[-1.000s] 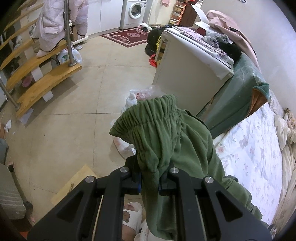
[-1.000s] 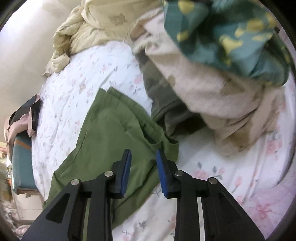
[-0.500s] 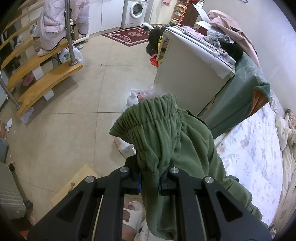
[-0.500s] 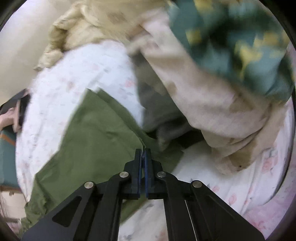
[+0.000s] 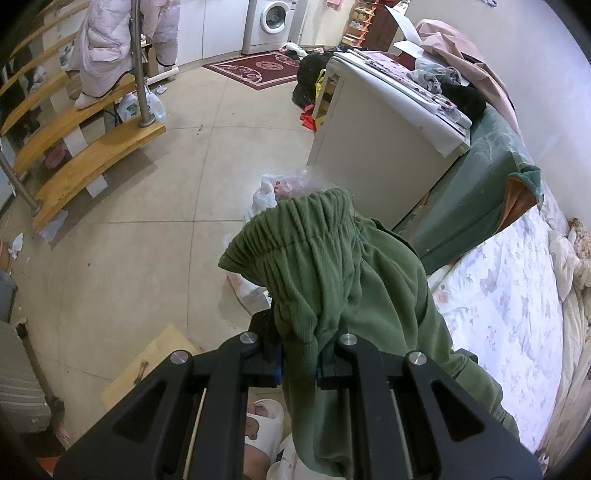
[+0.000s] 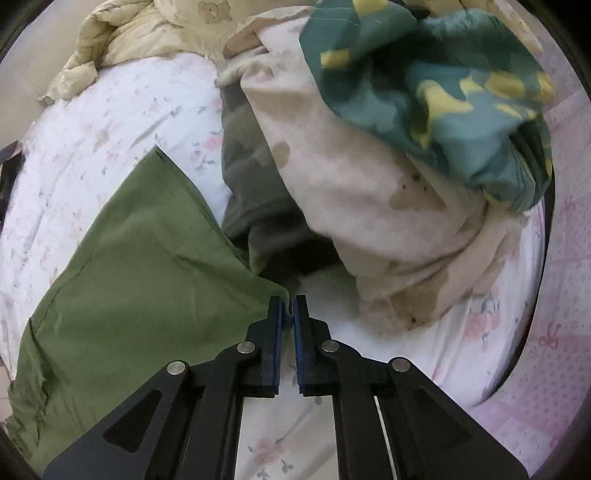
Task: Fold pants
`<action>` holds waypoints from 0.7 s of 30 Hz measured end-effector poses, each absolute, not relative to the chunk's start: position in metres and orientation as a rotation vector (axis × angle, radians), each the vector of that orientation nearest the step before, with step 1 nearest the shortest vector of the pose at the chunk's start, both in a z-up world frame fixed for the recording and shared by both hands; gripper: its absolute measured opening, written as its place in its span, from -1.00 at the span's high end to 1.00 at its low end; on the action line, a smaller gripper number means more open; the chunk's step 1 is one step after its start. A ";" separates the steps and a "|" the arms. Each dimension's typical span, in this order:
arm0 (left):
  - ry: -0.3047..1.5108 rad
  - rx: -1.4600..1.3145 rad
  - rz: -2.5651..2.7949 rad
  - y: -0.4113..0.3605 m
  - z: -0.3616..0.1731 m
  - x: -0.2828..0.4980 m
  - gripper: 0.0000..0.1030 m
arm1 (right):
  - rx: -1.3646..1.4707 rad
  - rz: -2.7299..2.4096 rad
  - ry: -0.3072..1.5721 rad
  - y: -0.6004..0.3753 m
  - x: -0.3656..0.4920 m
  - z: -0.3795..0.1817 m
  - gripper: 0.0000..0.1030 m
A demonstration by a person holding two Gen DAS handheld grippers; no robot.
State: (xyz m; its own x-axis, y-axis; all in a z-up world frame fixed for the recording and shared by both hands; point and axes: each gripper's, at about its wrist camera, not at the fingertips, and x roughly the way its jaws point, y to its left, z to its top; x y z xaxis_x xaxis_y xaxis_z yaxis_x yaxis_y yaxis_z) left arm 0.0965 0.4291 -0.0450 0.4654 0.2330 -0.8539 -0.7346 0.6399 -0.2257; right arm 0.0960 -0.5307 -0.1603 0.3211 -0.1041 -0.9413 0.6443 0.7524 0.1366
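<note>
The green pants [image 5: 332,266] hang from my left gripper [image 5: 298,354], which is shut on the ribbed elastic waistband and holds it up beside the bed. In the right wrist view the pant legs [image 6: 140,266] lie flat on the floral sheet. My right gripper [image 6: 289,306] is shut on the corner of the leg hem, with the blue pads pinching the fabric edge.
A pile of bedding and clothes [image 6: 388,166] lies just right of the pant leg. A cream quilt [image 6: 140,33] is at the far end. Left view: tiled floor [image 5: 147,206], white cabinet [image 5: 384,122], wooden stairs [image 5: 85,147], slipper [image 5: 264,421], bed [image 5: 509,295].
My right gripper went from open over the hem to shut on the hem corner, and the leg now looks pulled a little. The left gripper has held still with the waistband.
</note>
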 end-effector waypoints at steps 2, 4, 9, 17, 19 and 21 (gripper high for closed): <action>0.899 -0.643 0.644 0.429 -0.045 0.097 0.82 | 0.517 -0.523 1.083 -0.520 0.092 -0.143 0.86; 0.897 -0.644 0.645 0.430 -0.045 0.096 0.82 | 0.428 -0.498 1.010 -0.501 0.096 -0.122 0.85; 0.902 -0.603 0.657 0.425 -0.043 0.097 0.82 | 0.340 -0.399 1.033 -0.469 0.138 -0.130 0.91; 0.906 -0.633 0.662 0.428 -0.046 0.097 0.82 | 0.284 -0.812 0.956 -0.504 0.103 -0.113 0.62; 0.905 -0.626 0.661 0.427 -0.046 0.099 0.82 | 0.418 -0.688 0.887 -0.515 0.093 -0.106 0.43; 0.904 -0.613 0.658 0.426 -0.046 0.101 0.82 | 0.537 -0.473 0.862 -0.506 0.095 -0.107 0.24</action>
